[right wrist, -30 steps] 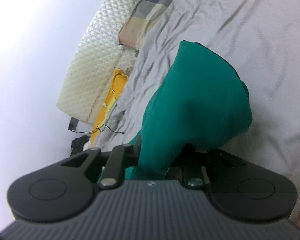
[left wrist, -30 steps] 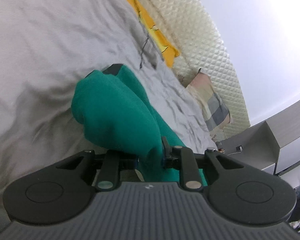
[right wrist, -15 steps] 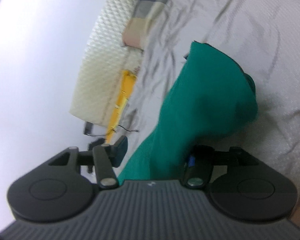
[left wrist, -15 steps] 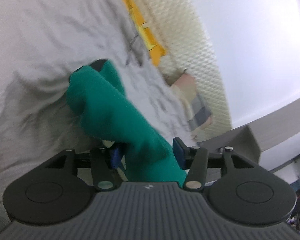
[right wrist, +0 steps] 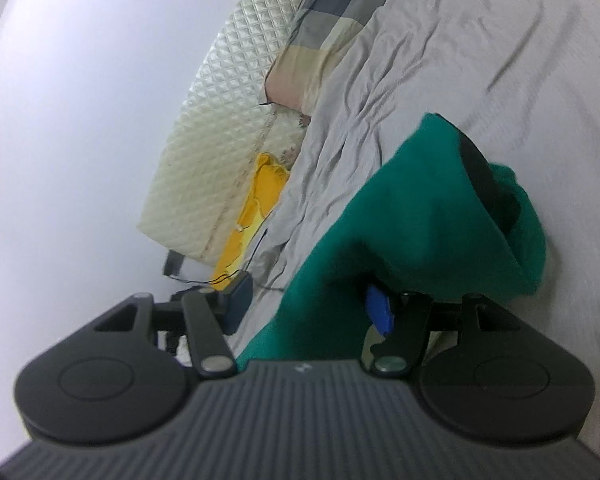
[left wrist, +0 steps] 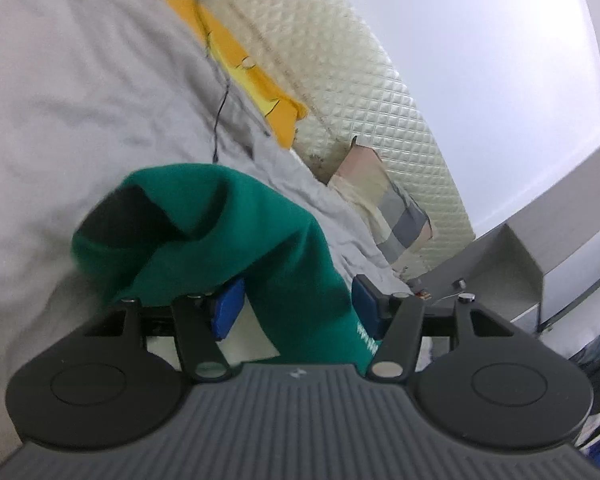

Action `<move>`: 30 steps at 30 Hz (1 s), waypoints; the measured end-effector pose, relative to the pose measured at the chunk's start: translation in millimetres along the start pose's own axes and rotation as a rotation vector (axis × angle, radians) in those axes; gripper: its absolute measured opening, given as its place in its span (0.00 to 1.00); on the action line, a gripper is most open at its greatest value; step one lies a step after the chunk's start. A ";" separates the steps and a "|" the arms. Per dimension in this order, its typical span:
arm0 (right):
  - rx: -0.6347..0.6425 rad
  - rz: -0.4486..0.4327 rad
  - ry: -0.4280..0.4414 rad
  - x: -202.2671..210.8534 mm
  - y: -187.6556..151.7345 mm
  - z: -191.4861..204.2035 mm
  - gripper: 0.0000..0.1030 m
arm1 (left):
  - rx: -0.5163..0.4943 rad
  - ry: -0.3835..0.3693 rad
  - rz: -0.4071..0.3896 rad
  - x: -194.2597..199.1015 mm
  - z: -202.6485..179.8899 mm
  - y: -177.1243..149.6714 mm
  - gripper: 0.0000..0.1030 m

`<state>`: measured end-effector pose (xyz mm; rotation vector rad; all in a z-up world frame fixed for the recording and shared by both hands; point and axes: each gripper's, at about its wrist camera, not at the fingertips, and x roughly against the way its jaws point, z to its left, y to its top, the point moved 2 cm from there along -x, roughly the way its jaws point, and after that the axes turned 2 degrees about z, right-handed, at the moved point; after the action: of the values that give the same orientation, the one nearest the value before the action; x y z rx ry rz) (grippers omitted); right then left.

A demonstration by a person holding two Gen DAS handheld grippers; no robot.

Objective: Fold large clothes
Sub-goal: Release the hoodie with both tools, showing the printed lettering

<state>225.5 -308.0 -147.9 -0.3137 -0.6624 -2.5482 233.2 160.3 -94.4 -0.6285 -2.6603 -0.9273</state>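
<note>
Bed: the grey sheet [left wrist: 80, 92] fills the left half of the left wrist view and the right half of the right wrist view, creased, with a quilted headboard [left wrist: 364, 92] running down the upper middle.
Garment: the green garment [left wrist: 228, 232] lies bunched in a thick roll on the sheet, in the lower centre of both views, its dark lining showing at one open end.
Left tool: the left tool [left wrist: 296, 304], at the bottom centre of its view, has its jaws opening; green cloth runs between the blue pads [left wrist: 228, 306] and brushes the right-hand one, but they do not pinch it.
Right tool: the right tool [right wrist: 308, 300] stands apart as well, the cloth draped over its right-hand pad and clear of the other.
Step in hand: by my reckoning, letting go after laying a fold.
Doing it well: I would back both tools off straight along their own line, low and together, so no pad snags the cloth and drags the roll open.
Risk: that loose end by the dark lining looks ready to slump.
Small things: a yellow cloth [left wrist: 256, 76], a checked pillow [left wrist: 396, 208] and a thin black cable [left wrist: 220, 120] lie well apart from the garment.
</note>
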 end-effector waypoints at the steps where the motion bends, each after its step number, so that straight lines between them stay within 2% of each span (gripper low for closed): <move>1: 0.005 0.000 -0.017 -8.8 4.4 2.9 0.62 | -0.014 0.004 -0.006 -8.8 -3.2 5.7 0.63; 8: 0.106 -0.014 -0.101 -73.4 31.6 6.3 0.62 | -0.132 0.055 -0.016 -73.7 -5.0 30.3 0.64; 12: 0.201 -0.025 -0.097 -96.7 34.5 -2.6 0.59 | -0.224 0.081 -0.040 -102.4 5.0 26.1 0.64; 15: 0.264 -0.033 -0.102 -110.0 33.3 -10.6 0.59 | -0.258 0.090 -0.064 -117.0 12.9 20.0 0.64; 20: 0.415 0.013 -0.176 -148.2 31.5 -12.2 0.58 | -0.292 0.153 -0.013 -152.6 24.1 19.0 0.64; 25: 0.613 0.035 -0.256 -175.8 11.2 -14.6 0.59 | -0.290 0.202 0.040 -179.5 45.2 12.3 0.64; 30: 0.608 0.035 -0.271 -173.5 12.1 -12.8 0.60 | -0.307 0.216 0.028 -179.4 43.4 12.4 0.64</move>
<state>378.9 -255.0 -211.6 -0.4479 -1.4664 -2.1520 391.8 140.4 -187.4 -0.5895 -2.3343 -1.3291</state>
